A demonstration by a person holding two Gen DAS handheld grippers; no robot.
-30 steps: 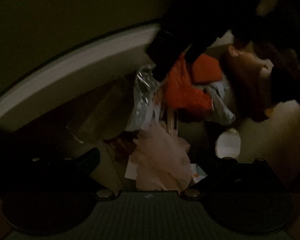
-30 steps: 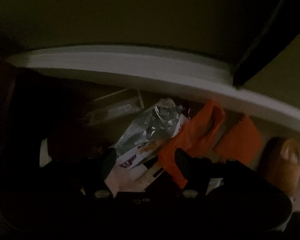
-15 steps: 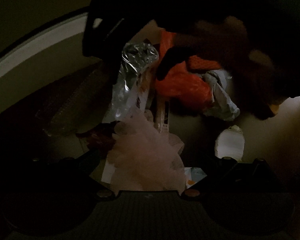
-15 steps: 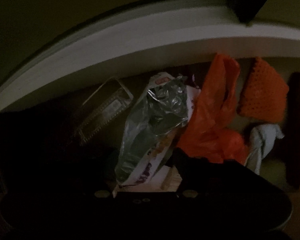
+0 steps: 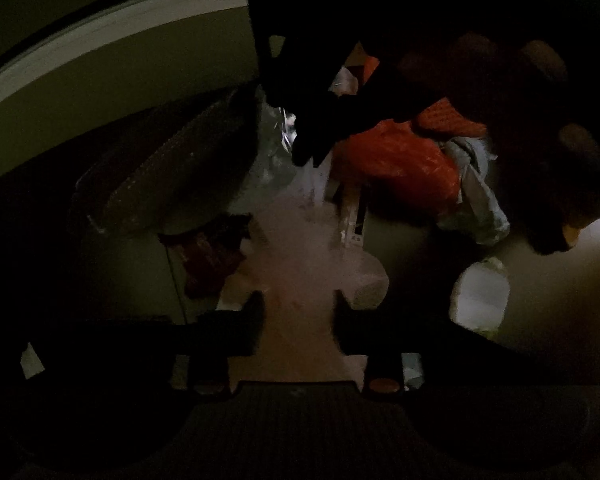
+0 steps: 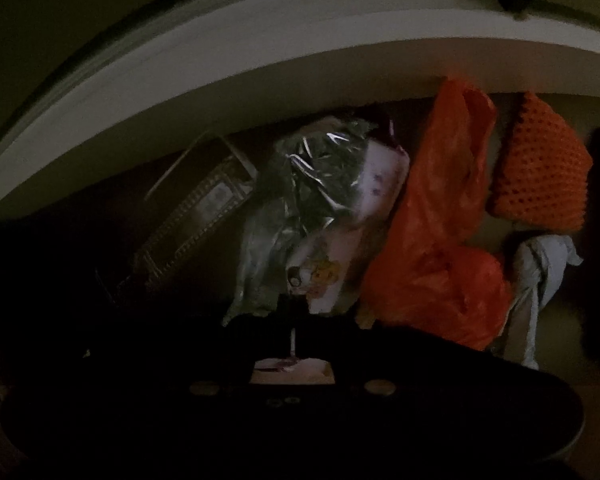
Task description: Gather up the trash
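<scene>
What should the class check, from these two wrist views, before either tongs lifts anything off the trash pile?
1. Left tongs, just closed, pinch the pale pink bag: ok.
2. Right tongs, just closed, shut: ok.
3. Right tongs holding the foil wrapper: cannot tell.
4. Light enough to judge grips: not ok.
5. Pile cleared: not ok, orange bag lies there.

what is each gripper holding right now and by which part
The left gripper, whose jaws have just been closing, pinches the pale pink crumpled bag at its near end. The right gripper, just shut, grips the silver foil wrapper at its lower edge.
</scene>
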